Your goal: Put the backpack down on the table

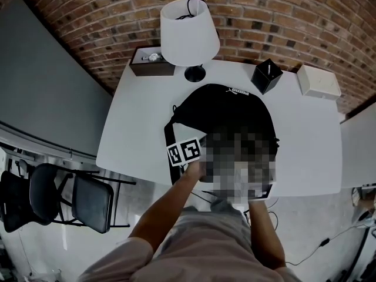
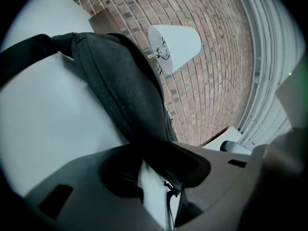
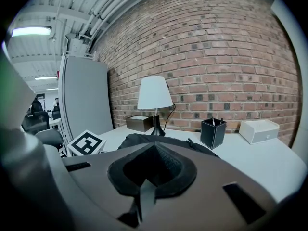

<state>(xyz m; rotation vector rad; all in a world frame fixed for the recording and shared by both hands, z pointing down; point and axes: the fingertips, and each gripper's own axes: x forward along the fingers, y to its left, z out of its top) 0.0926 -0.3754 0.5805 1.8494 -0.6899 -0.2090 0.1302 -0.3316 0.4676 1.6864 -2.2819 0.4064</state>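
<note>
The black backpack [image 1: 223, 113] lies flat on the white table [image 1: 132, 137], its top toward the lamp. My left gripper [image 1: 197, 138], under its marker cube, is at the backpack's near left edge. In the left gripper view its jaws [image 2: 156, 177] stand apart with bare table showing between them, and the backpack's edge [image 2: 120, 81] runs down onto the right jaw. My right gripper [image 3: 153, 150] has its fingertips meeting, nothing plainly between them, and the backpack [image 3: 144, 139] sits just beyond. In the head view a blurred patch hides the right gripper.
A white-shaded lamp [image 1: 189, 31] stands behind the backpack, with a brown box [image 1: 151, 63] on its left and a black pen holder [image 1: 267, 75] and a white box [image 1: 318, 81] on its right. Black chairs [image 1: 70, 195] stand left of the table. A brick wall runs behind.
</note>
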